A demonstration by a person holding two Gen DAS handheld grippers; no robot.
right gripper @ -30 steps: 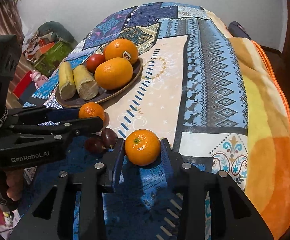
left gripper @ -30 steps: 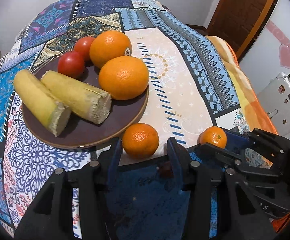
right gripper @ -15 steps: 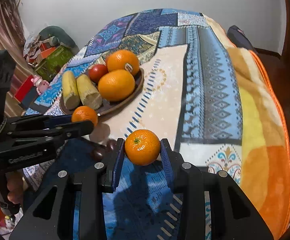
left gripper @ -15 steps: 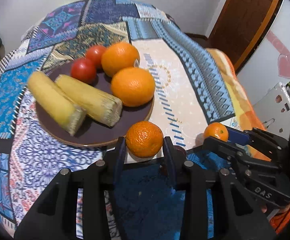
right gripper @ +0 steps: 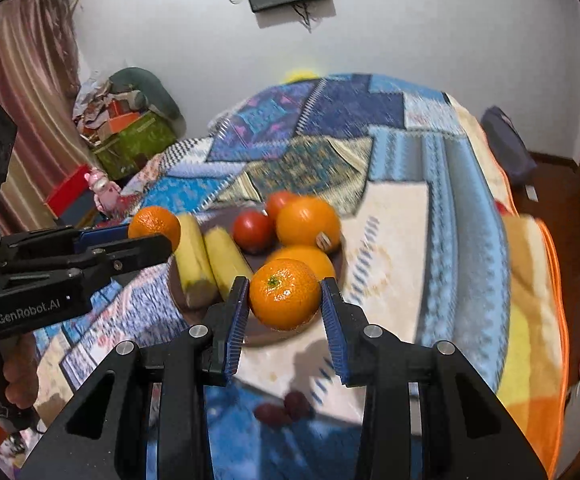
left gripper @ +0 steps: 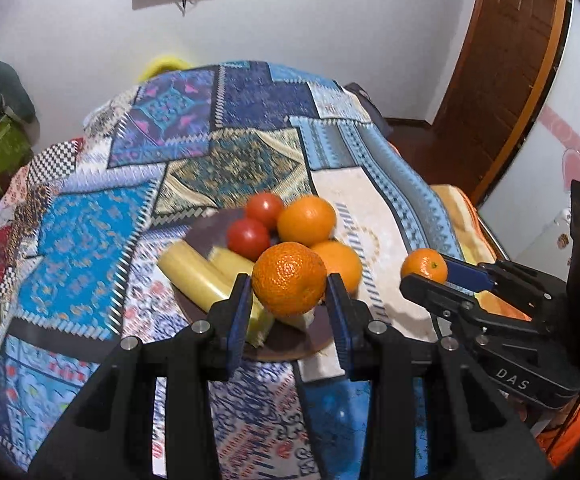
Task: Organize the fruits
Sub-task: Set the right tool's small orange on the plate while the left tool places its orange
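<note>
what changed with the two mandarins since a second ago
The left gripper, whose jaws have just been closing, clamped the mandarin that lay between its open fingers on the blanket and lifted it. The right gripper already held its mandarin and raised it too. Both now hang by the plate. The oranges, tomatoes and yellow pieces on the plate stayed put.
</note>
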